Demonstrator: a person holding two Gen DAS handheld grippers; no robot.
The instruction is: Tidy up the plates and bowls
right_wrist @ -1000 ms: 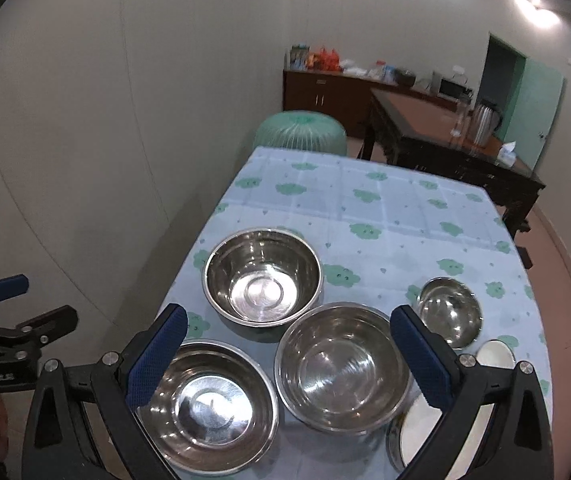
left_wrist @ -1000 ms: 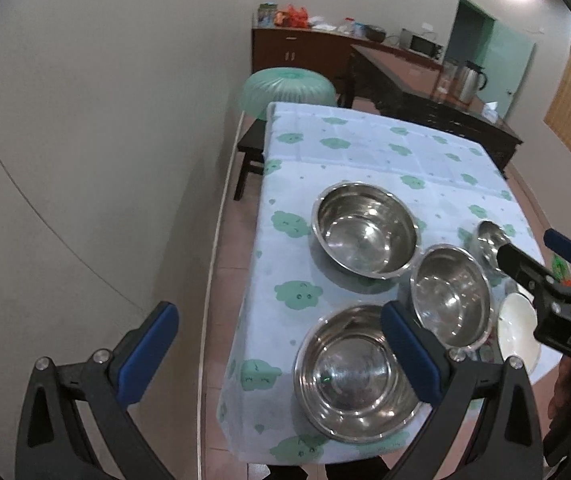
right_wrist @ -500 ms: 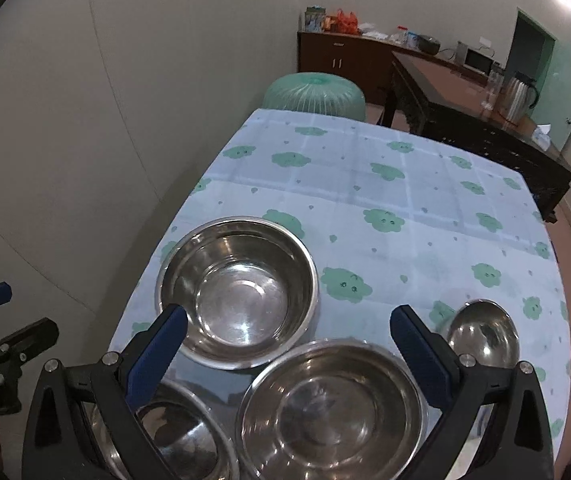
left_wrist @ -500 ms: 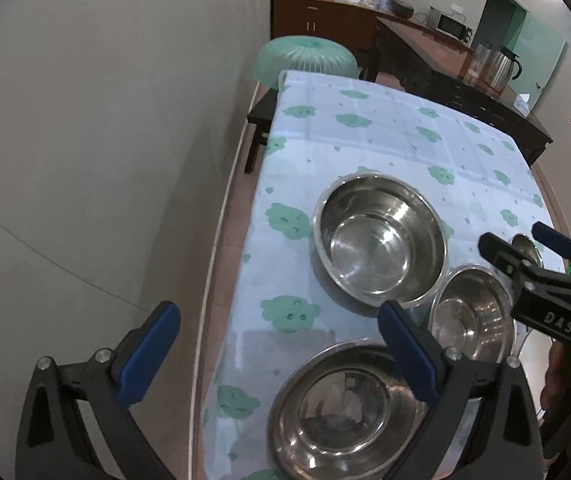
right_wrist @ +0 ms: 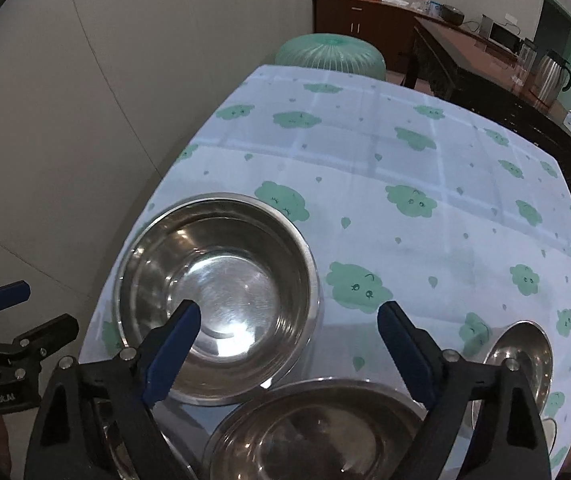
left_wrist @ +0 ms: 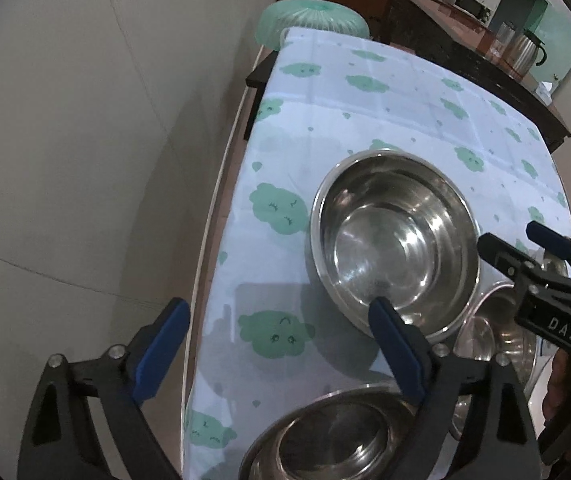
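Three large steel bowls stand on a tablecloth (left_wrist: 365,92) with green clouds. The far big bowl (left_wrist: 397,240) (right_wrist: 221,292) lies just ahead of both grippers. My left gripper (left_wrist: 277,344) hovers over the cloth at this bowl's near left, its jaws wide and closing with nothing gripped. Its right pad (left_wrist: 395,348) overlaps the bowl's near rim. My right gripper (right_wrist: 289,344) is also wide and closing, with this bowl's right rim between its fingers but untouched. A second bowl (left_wrist: 337,440) and a third (right_wrist: 317,428) lie below the fingers. A small bowl (right_wrist: 521,356) sits right.
The table's left edge (left_wrist: 221,200) runs close to a pale wall. A green ribbed stool (right_wrist: 329,52) stands beyond the far end. A dark wooden table with a steel kettle (right_wrist: 551,74) and a sideboard (right_wrist: 357,16) fill the back right.
Both grippers came down and forward towards the bowls, which now look larger. The jaws of both have narrowed a little. The bowls have not moved.
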